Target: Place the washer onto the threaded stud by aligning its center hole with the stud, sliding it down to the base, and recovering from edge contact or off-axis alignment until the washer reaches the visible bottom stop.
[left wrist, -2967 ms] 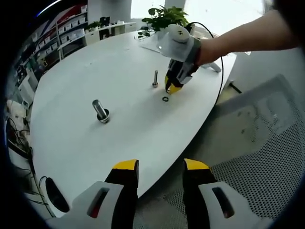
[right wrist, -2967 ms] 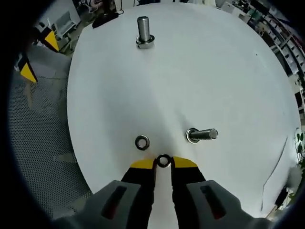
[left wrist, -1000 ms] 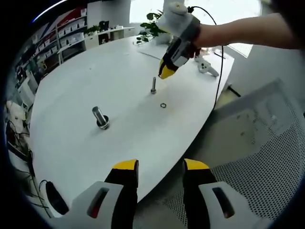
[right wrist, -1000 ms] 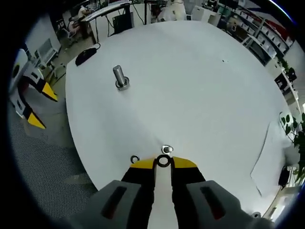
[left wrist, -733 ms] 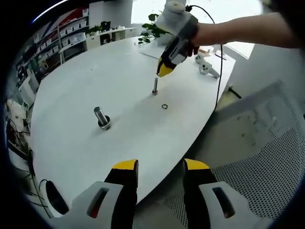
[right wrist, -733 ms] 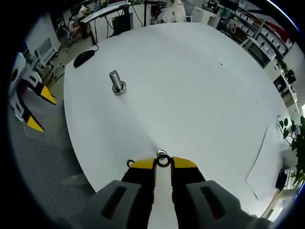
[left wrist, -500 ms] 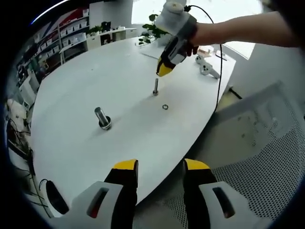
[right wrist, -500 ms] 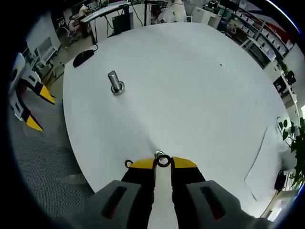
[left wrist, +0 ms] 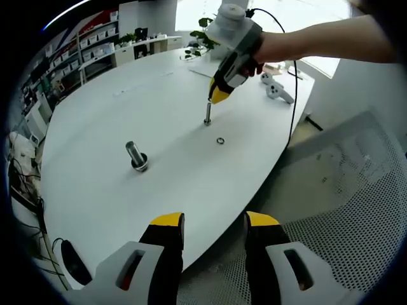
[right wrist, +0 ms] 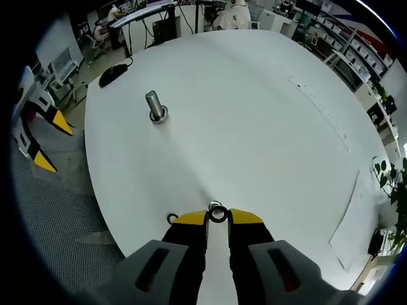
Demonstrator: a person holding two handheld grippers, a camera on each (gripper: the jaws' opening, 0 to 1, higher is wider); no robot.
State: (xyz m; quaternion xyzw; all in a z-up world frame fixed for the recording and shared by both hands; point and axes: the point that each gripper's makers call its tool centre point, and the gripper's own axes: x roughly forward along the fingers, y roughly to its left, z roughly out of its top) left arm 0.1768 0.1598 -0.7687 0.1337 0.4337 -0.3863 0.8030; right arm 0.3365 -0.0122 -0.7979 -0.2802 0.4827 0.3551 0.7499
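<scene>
Tongs first, from left to right: the left gripper [left wrist: 214, 222] is hanging back off the table's near edge with its jaws standing apart and nothing between them, while the right gripper [right wrist: 218, 216] is hovering over the white table [left wrist: 127, 114] with its yellow tips pinched together on the washer [right wrist: 218, 215]. From the left gripper view the right gripper [left wrist: 219, 95] is poised just above the top of the thin upright threaded stud [left wrist: 207, 113]; from the right gripper view the stud's top [right wrist: 215, 206] is peeking out just beyond the held washer, so the hole is looking close to the axis but not clearly centred over it. A second washer [left wrist: 220, 140] is lying loose on the table just beside that stud, and a thicker bolt [left wrist: 135, 155] is standing well apart, further along the table. The washer is not yet on the stud, as far as I can judge. The risk now is the washer's rim catching the stud's top edge or its threads if it is coming down tilted or off-axis; it could jam, or pop out of such a narrow pinch and roll away across the table.
</scene>
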